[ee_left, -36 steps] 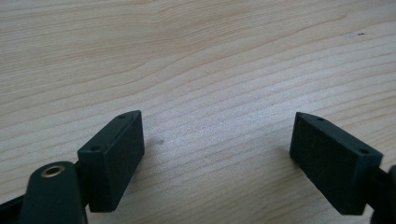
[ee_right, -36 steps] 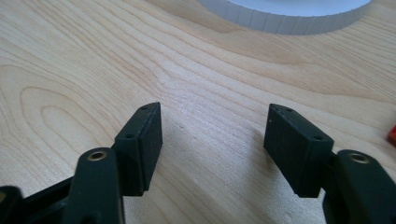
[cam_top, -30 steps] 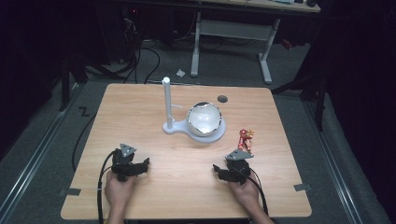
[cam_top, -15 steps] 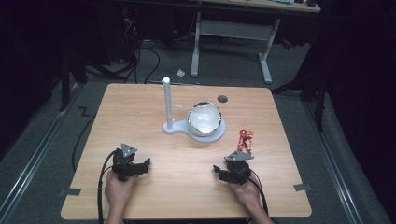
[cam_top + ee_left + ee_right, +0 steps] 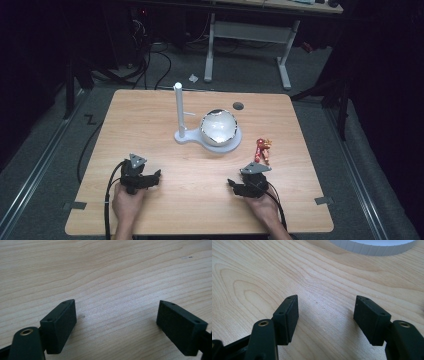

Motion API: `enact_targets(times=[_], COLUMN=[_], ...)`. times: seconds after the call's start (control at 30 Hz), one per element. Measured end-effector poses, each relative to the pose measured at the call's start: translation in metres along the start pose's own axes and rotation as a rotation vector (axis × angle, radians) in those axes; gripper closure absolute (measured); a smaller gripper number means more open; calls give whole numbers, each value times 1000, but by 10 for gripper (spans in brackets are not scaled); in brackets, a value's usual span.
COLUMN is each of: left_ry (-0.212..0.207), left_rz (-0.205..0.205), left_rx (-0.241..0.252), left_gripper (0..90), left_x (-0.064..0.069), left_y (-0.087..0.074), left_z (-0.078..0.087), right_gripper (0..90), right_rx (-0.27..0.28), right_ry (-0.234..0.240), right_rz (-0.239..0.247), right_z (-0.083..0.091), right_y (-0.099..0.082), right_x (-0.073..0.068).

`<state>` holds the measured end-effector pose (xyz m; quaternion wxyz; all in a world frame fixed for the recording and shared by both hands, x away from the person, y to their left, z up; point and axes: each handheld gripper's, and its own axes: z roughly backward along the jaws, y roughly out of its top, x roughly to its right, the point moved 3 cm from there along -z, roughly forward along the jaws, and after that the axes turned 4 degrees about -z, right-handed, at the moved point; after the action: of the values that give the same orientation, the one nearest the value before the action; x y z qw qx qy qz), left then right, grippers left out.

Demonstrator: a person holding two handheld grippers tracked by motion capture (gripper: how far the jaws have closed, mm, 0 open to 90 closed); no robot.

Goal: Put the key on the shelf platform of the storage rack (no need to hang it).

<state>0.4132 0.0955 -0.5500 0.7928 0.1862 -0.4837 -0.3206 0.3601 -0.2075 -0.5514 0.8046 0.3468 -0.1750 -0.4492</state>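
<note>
Both tongs, left [image 5: 156, 176] and right [image 5: 233, 184], rest wide open and empty on the bench [image 5: 150, 115]; a careless forward reach by the right could topple the red figurine [image 5: 262, 150] just ahead.

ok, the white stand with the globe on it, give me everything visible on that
The white stand has a flat base, looks like plastic, with an upright post rising at its left end and a round pad at its right. A shiny, reflective ball sits on that pad. It stands on the wooden table, centre and toward the far side. Neither gripper touches it. In the right gripper view its ribbed white base rim shows at the top.
</note>
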Motion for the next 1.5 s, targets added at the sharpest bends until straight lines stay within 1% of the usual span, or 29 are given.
enact_targets(times=[0.17,0.23,0.3,0.37,0.4,0.43,0.47,0.5,0.57,0.6,0.67,0.73,0.83,0.87,1.0,1.1,1.2,1.23,1.27,1.33,1.4,1.43,1.47,1.5], left_ry=[0,0,0,-6,-7,-7,-6,-6,-5,-4,-5,-5,-4,-5,-5,-4,-1,1,1,0,1,1,1,1], left_rz=[0,1,1,-9,-10,-10,-8,-8,-6,-5,-7,-6,-5,-6,-6,-5,-2,2,0,1,0,2,0,0], left_rx=[0,0,0,2,1,1,2,1,3,3,3,3,3,3,3,3,7,9,8,8,9,9,9,10], left_gripper=[167,167,167,168,171,171,171,172,172,172,172,172,172,172,172,172,172,172,172,172,172,172,172,172], left_x=[0,0,0,-1,-1,-1,-1,-1,-1,-1,-1,-1,-1,-1,-1,-1,-1,-1,-1,-1,-1,-1,-1,-1], left_y=[0,0,0,0,1,1,1,1,1,1,1,1,1,1,1,1,1,1,1,1,1,1,1,1], left_z=[0,0,0,0,0,0,0,0,0,0,0,0,0,0,0,0,0,0,0,0,0,0,0,0], right_gripper=[365,380,382,387,395,395,416,422,424,425,426,427,427,427,425,419,403,387,387,379,366,354,354,348], right_rx=[-18,-30,-30,-26,-15,-15,-5,-3,-3,-5,3,7,16,16,24,39,41,39,39,49,62,69,69,70], right_ry=[3,10,12,3,1,1,-3,-7,-9,-8,-23,-23,-38,-38,-59,-73,-90,-110,-110,-129,-153,-163,-163,-167], right_rz=[-6,-17,-17,-31,-41,-41,-45,-38,-40,-37,-45,-52,-72,-72,-86,-113,-116,-117,-117,-124,-143,-159,-159,-168], right_z=[1,4,5,6,9,9,13,15,16,18,25,26,34,34,42,47,51,53,53,56,59,60,60,60], right_y=[1,0,0,0,1,1,0,0,-1,-2,-4,-5,-7,-7,-8,-8,-8,-6,-6,-4,-3,-2,-2,-1], right_x=[0,0,1,2,4,4,3,3,3,4,8,10,19,19,27,35,41,47,47,54,63,69,69,73])
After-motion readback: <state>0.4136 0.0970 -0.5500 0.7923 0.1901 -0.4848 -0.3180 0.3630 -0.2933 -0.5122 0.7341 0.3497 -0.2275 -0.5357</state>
